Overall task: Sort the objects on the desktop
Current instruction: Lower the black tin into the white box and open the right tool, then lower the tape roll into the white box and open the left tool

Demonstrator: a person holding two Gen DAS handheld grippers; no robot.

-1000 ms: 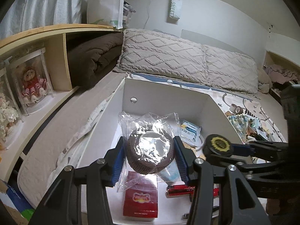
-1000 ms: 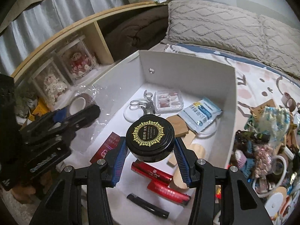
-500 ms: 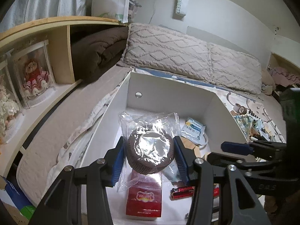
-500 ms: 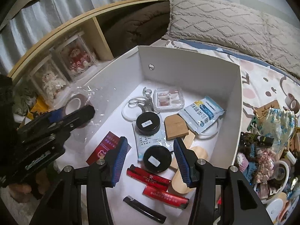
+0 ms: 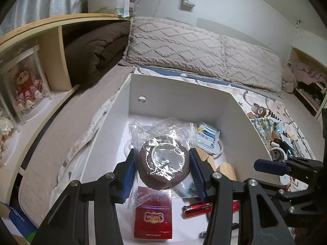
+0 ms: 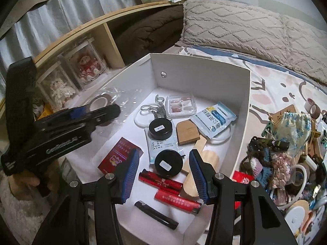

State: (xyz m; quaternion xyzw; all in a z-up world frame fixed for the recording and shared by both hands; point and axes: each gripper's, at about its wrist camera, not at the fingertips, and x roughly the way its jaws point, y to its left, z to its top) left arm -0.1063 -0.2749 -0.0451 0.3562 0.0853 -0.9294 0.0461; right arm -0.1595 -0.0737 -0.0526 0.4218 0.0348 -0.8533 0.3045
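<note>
A brown roll of tape sealed in a crinkled clear plastic wrapper is pinched between the blue-padded fingers of the left gripper, which holds it above the near left part of an open white box resting on a bed. In the right wrist view, the same roll shows at the left, over the box's left wall. The right gripper hangs over the near end of the box with its fingers spread and nothing between them. Directly below it, a round black tin with a white label lies on the box floor. A second black tin sits farther in, on a flat white sachet. Two red tubes and a slim black lighter lie at the near edge, and a red card to the left. A blue and white packet lies to the far right, against the right wall.
</note>
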